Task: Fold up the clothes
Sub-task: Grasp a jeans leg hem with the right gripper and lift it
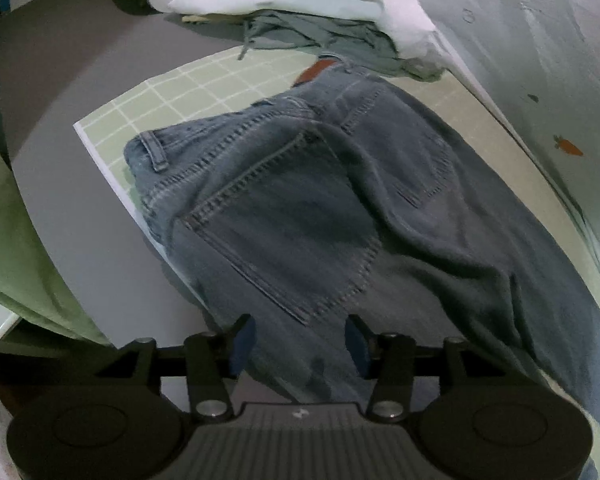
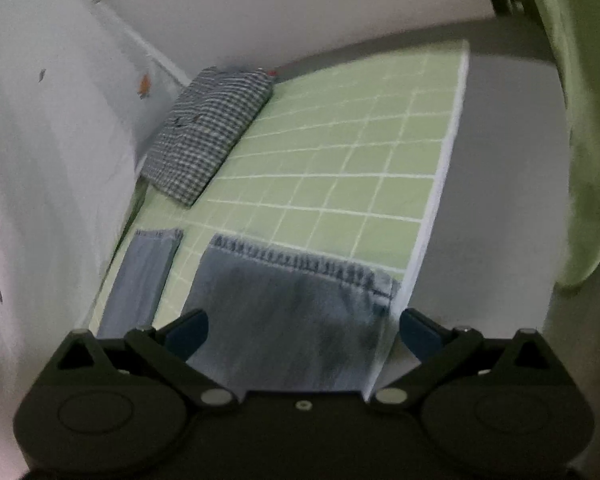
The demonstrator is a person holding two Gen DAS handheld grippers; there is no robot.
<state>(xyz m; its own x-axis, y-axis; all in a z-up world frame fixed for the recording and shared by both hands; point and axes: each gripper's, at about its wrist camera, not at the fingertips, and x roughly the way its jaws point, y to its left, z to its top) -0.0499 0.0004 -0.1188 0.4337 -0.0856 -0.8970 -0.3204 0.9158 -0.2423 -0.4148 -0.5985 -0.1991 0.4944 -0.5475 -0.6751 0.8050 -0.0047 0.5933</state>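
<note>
Jeans (image 1: 300, 200) lie flat along the green grid mat (image 2: 340, 160), hems near its outer edge. Heavy, limp denim: pinch waistband and hem corners. Left gripper (image 1: 300, 344) and right gripper (image 2: 304, 332) hover spread apart, holding nothing.

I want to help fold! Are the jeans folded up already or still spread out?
Still spread out. The jeans lie flat on the green mat, back pockets showing, and both leg ends lie apart at the other end.

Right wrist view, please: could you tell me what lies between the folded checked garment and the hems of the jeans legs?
Only bare green gridded mat separates the checked garment from the jeans hems; this shows in the right wrist view.
</note>
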